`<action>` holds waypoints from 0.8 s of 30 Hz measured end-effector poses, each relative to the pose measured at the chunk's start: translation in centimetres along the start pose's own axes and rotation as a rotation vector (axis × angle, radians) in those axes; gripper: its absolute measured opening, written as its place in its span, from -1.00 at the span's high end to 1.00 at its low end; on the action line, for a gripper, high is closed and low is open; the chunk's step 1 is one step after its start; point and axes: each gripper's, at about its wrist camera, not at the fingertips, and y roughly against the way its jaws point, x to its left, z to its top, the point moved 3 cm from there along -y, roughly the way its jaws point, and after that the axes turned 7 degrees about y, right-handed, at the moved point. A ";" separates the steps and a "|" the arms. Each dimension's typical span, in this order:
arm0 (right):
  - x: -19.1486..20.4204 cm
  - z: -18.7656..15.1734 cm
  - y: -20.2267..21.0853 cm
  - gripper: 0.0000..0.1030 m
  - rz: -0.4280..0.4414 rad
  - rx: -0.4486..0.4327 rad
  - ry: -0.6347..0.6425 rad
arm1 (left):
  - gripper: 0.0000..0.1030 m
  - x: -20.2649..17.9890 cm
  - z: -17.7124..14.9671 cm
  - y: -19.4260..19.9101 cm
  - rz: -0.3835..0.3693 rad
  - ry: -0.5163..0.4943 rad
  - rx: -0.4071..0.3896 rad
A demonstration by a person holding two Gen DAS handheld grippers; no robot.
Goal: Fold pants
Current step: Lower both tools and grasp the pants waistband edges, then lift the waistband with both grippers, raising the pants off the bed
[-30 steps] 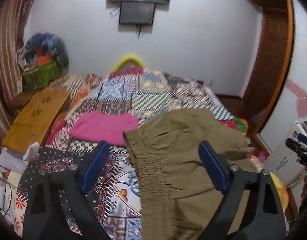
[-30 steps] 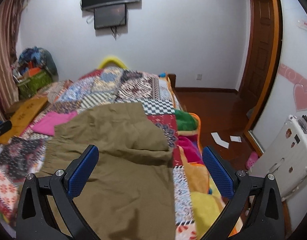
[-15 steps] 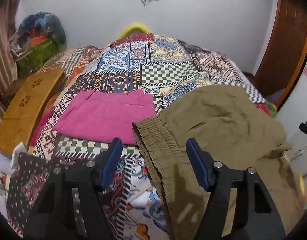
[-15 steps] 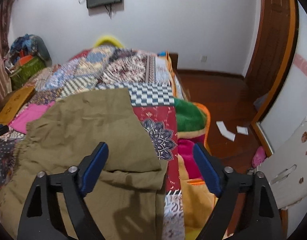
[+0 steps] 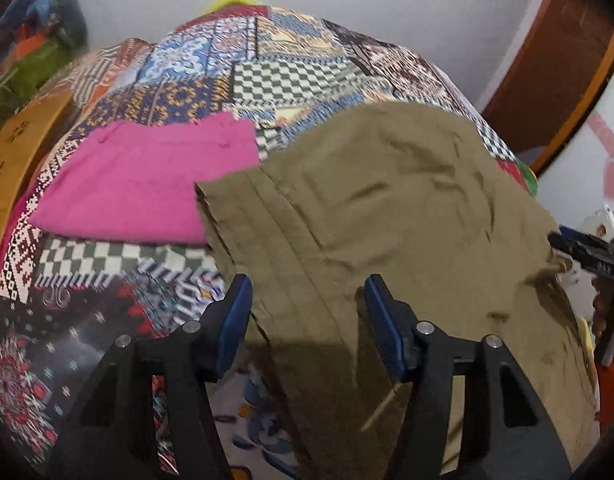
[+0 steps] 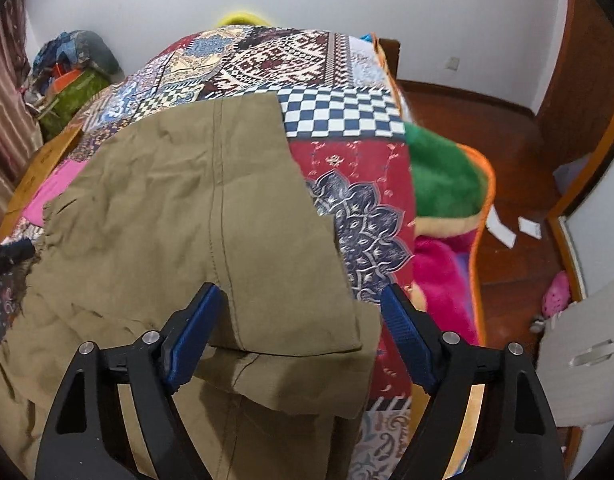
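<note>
Olive-brown pants (image 5: 379,208) lie spread on a patchwork bed cover (image 5: 291,76). In the left wrist view my left gripper (image 5: 307,312) is open, its blue-padded jaws straddling the elastic waistband edge close above the cloth. In the right wrist view the pants (image 6: 187,216) show a folded-over leg with a centre seam. My right gripper (image 6: 297,324) is open, low over the hem end of that fold near the bed's right side. The right gripper's tip also shows at the right edge of the left wrist view (image 5: 587,256).
A folded pink garment (image 5: 147,184) lies left of the pants. A wooden board (image 5: 15,160) rests at the bed's left edge. Green and pink blankets (image 6: 443,184) hang off the right side above a wooden floor (image 6: 507,152). A white cabinet (image 6: 587,344) stands at right.
Both grippers have moved forward and down toward the pants. Their jaws have narrowed but stay open. The pants lie as before.
</note>
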 end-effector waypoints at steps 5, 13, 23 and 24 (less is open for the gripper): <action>0.1 -0.2 -0.3 0.39 0.026 0.020 -0.007 | -0.15 -0.1 -1.2 0.2 0.005 0.027 0.020; -0.1 -0.7 0.7 0.80 0.012 -0.002 -0.016 | 0.19 -0.8 -2.0 0.4 -0.006 0.004 0.031; 0.9 -1.9 1.2 0.85 -0.051 0.023 0.025 | 0.73 0.5 -0.7 -0.9 0.016 0.027 0.032; 0.9 -2.0 1.1 0.85 -0.057 0.032 0.027 | 0.73 0.4 -0.7 -1.0 0.021 0.020 0.032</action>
